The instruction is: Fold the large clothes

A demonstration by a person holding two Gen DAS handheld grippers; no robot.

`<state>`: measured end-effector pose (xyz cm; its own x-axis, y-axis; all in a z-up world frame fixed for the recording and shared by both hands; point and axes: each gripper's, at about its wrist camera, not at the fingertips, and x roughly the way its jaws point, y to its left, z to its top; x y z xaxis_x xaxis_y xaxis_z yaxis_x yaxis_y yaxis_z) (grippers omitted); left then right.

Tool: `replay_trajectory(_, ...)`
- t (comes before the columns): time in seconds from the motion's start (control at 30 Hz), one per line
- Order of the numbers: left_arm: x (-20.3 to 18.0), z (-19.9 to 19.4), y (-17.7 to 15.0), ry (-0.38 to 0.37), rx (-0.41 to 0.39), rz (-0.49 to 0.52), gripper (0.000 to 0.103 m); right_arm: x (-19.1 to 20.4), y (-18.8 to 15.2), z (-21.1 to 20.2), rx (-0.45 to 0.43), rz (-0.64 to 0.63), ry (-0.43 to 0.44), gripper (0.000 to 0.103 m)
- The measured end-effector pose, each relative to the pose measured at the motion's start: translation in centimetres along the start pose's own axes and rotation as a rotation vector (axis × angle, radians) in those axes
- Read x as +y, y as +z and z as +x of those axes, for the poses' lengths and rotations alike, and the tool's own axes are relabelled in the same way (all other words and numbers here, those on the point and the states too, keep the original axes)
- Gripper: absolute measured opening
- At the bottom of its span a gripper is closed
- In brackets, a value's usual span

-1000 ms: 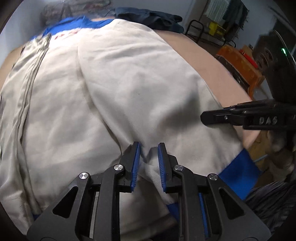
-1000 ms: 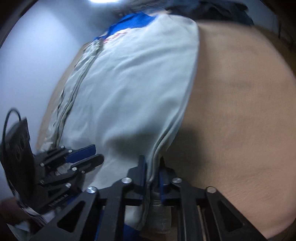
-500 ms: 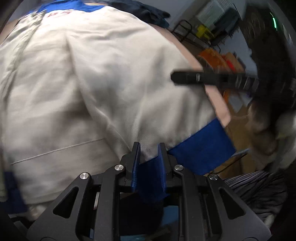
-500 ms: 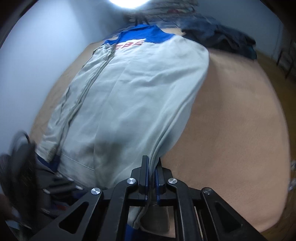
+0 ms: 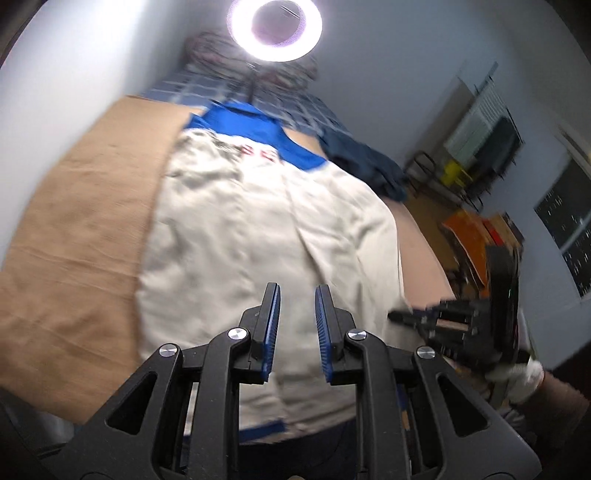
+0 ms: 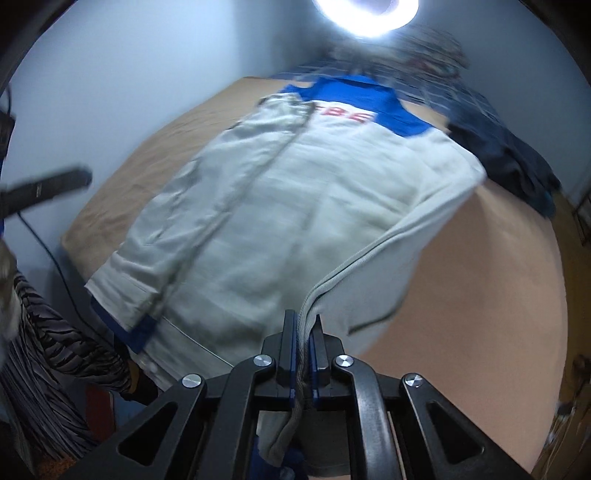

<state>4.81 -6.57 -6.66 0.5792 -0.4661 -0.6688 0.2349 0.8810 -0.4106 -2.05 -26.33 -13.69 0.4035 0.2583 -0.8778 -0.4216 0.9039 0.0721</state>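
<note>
My right hand-held gripper [image 6: 303,347] clenched on grey-white jacket [image 6: 295,206] side edge, lifted off bed [image 6: 491,295]. Left hand-held gripper [image 5: 295,328] released, empty above hem. Jacket lies along bed, collar toward far edge. Risk: one-sided lift skews fold; thin edge may slip.

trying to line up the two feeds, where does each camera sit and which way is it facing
Left wrist: sits on the left hand-held gripper, looking down its parted fingers across the white and blue jacket on the tan bed; the right hand-held gripper and a gloved hand show at right.
Right wrist: sits on the right hand-held gripper, shut on the jacket's edge; the left hand-held gripper and a striped sleeve show at left.
Shared: jacket, bed, ring light, dark clothes.
</note>
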Motion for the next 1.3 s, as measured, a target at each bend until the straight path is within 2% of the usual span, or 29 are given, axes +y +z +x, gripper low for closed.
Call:
replay_trajectory(0.17,3.0,-1.0,1.4,0.042,-0.036,-0.033,0.017,5.4,2.2,3.8,0.031,-0.132,0.004,0.003)
replay_trajectory(0.3,4.3,-1.3,2.6,0.066,-0.056,-0.038,0.017,9.0,2.5,8.4,0.102,-0.221,-0.002,0.003)
replay_trajectory(0.4,4.5,-1.0,3.3,0.076,-0.060,-0.023,0.017,9.9,1.8,11.1,0.150,-0.264,-0.020,0.003)
replay_trajectory(0.47,4.7,-0.8,3.6,0.078,-0.057,-0.022,0.017,9.5,1.8,11.0,0.147,-0.248,0.011,0.003)
replay_trajectory(0.57,4.8,0.0,3.8,0.073,-0.040,-0.031,0.017,8.1,2.1,10.4,0.159,-0.193,0.103,0.012)
replay_trajectory(0.63,4.7,0.6,3.6,0.063,-0.018,-0.040,0.017,7.4,2.2,9.5,0.154,-0.173,0.162,0.038)
replay_trajectory(0.7,4.3,1.2,3.3,0.049,0.011,-0.039,0.017,6.3,2.2,7.6,0.122,-0.145,0.220,0.049)
replay_trajectory(0.83,3.2,2.7,2.3,0.006,0.073,-0.035,0.020,2.8,2.5,4.2,0.056,-0.053,0.285,0.059)
replay_trajectory(0.93,2.1,4.6,1.2,-0.021,0.131,-0.029,0.026,-1.3,3.6,3.3,0.011,0.014,0.226,0.063)
replay_trajectory(1.0,1.3,6.1,0.2,-0.044,0.185,-0.025,0.026,-4.5,4.4,3.3,-0.006,0.084,0.192,0.063)
replay_trajectory(1.1,0.1,7.8,-0.9,-0.045,0.234,0.008,0.026,-8.1,5.9,3.8,-0.030,0.176,0.191,0.065)
replay_trajectory(1.3,-1.2,10.0,-2.2,-0.026,0.290,0.048,0.026,-13.6,9.2,6.0,-0.078,0.277,0.171,0.068)
